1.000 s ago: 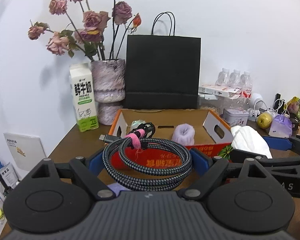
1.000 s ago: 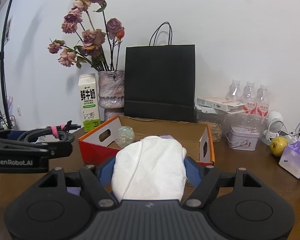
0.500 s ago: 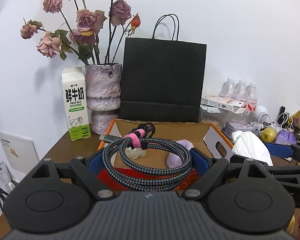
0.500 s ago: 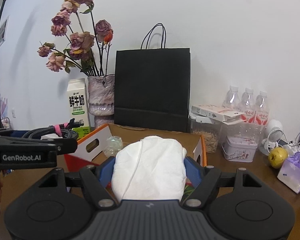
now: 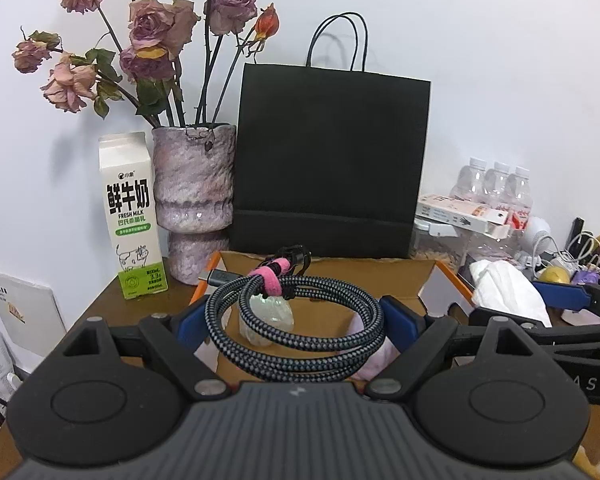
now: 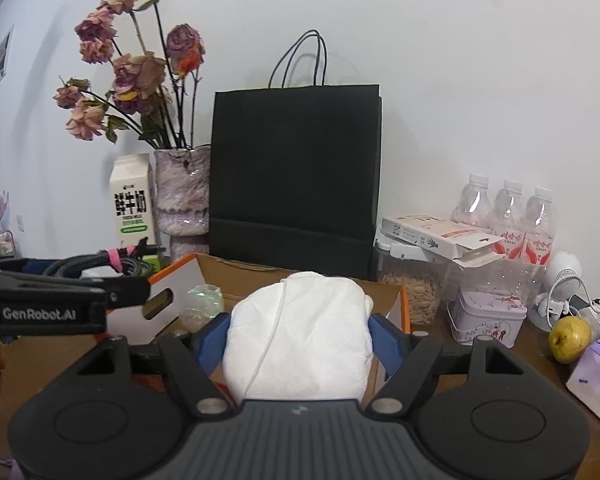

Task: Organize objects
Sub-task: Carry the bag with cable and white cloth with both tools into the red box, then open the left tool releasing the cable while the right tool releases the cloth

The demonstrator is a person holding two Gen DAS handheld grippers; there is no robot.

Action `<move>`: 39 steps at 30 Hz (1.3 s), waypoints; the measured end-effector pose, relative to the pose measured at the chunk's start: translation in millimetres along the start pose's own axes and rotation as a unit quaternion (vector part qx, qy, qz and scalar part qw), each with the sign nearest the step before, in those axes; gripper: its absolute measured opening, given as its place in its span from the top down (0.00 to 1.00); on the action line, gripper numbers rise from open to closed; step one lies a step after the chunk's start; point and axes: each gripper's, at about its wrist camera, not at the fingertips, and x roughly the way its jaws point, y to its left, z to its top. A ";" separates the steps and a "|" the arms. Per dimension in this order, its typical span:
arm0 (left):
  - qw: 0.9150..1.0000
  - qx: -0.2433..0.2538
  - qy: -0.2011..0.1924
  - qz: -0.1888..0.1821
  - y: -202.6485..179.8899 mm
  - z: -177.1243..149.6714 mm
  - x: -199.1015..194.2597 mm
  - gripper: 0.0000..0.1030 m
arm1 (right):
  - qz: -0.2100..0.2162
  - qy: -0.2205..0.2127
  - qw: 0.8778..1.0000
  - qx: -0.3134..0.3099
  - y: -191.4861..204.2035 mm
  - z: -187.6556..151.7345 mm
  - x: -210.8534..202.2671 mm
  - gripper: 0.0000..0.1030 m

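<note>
Above the open cardboard box (image 5: 428, 276) on the brown table (image 5: 100, 308), my left gripper (image 5: 296, 320) clamps a coiled braided cable (image 5: 296, 344) with a pink strap. Just beside it, my right gripper (image 6: 300, 340) squeezes a folded white cloth (image 6: 300, 340). A black paper bag (image 5: 332, 160) stands behind the box.

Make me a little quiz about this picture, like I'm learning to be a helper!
1. True or false: the left gripper carries a coiled cable.
2. What does the right gripper hold? A) an apple B) a white cloth bundle C) a bottle
3. Fill in: behind the cardboard box stands a black paper ____.

Key: 1 true. 2 B, the white cloth bundle. 3 bag; the black paper bag stands upright by the wall.
</note>
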 end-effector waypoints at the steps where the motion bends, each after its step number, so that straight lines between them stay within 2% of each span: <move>1: 1.000 0.000 -0.001 0.001 0.3 1.7 3.6 0.14 | 0.000 0.002 1.000 0.000 -2.3 1.2 4.1 0.29; 6: 1.000 0.004 -0.002 0.005 0.2 8.0 24.1 0.14 | 0.003 0.012 1.000 0.002 -14.6 5.5 27.8 0.29; 19: 0.999 0.007 0.028 0.013 -1.4 5.2 76.8 0.14 | 0.016 0.043 0.999 0.016 -26.2 4.3 82.3 0.26; 21: 0.999 0.003 0.031 0.016 0.5 4.4 81.1 0.13 | 0.015 0.046 0.999 0.016 -26.9 2.4 86.2 0.22; 22: 0.999 0.001 0.033 0.017 1.6 3.7 83.0 0.13 | 0.015 0.047 0.999 0.016 -26.8 1.4 87.8 0.14; 23: 0.999 0.000 0.033 0.018 2.2 3.6 84.0 0.06 | 0.014 0.047 0.999 0.017 -26.6 0.4 89.1 0.03; 24: 0.999 -0.002 0.030 0.021 2.9 3.4 84.0 0.00 | 0.011 0.044 0.999 0.018 -26.5 -0.3 89.6 0.00; 26: 0.999 -0.003 0.020 0.028 3.9 3.5 82.6 0.00 | 0.005 0.041 0.999 0.017 -26.7 -0.9 89.2 0.00; 39: 0.999 -0.002 0.027 0.031 4.5 3.4 76.5 0.00 | 0.000 0.037 0.999 0.015 -25.9 1.5 79.6 0.00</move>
